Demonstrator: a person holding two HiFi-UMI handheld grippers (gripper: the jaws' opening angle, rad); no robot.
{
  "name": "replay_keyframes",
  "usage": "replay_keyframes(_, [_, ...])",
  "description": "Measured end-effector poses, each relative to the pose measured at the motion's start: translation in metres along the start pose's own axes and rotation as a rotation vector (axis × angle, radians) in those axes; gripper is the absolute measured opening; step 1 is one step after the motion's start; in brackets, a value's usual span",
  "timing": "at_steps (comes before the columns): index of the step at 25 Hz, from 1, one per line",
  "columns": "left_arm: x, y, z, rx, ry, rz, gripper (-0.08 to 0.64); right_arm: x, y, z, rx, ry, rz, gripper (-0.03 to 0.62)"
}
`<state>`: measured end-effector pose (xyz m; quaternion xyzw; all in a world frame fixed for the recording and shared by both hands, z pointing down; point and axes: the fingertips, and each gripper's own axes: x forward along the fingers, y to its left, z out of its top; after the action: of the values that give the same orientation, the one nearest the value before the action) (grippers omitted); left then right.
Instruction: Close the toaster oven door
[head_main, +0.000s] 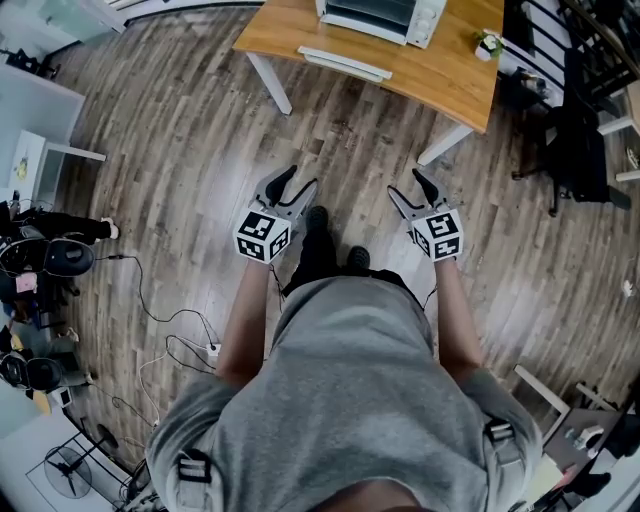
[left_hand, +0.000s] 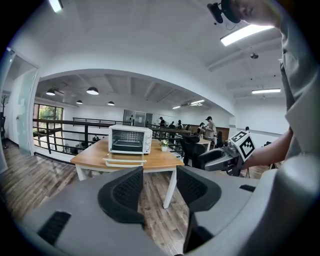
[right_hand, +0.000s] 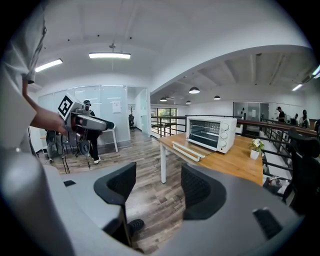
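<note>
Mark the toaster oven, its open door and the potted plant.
toaster oven (left_hand: 129, 140): left gripper view, front opening.
open door (left_hand: 124, 160): left gripper view, panel middle.
potted plant (right_hand: 256, 145): right gripper view, leaves.

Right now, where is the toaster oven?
The toaster oven stands on the wooden table at the top of the head view, door folded down, left of a small potted plant.

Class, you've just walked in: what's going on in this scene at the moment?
A person stands on the wood floor with the left tongs and the right tongs held out in front, both open and empty. Ahead, well short of them, a white toaster oven sits on a wooden table with its door folded down open. A small potted plant stands beside it. The door is not yet closed.
</note>
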<state>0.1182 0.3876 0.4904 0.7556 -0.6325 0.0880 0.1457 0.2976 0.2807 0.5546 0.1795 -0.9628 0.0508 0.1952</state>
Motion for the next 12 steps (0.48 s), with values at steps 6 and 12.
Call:
replay_keyframes(6, [0.011, 0.027, 0.005, -0.016, -0.002, -0.004, 0.210, 0.021, -0.005, 0.007, 0.010, 0.012, -0.011, 0.290])
replay_keyframes(12, [0.032, 0.053, 0.017, -0.024, -0.003, -0.023, 0.210, 0.043, -0.020, 0.016, 0.030, 0.024, -0.032, 0.285])
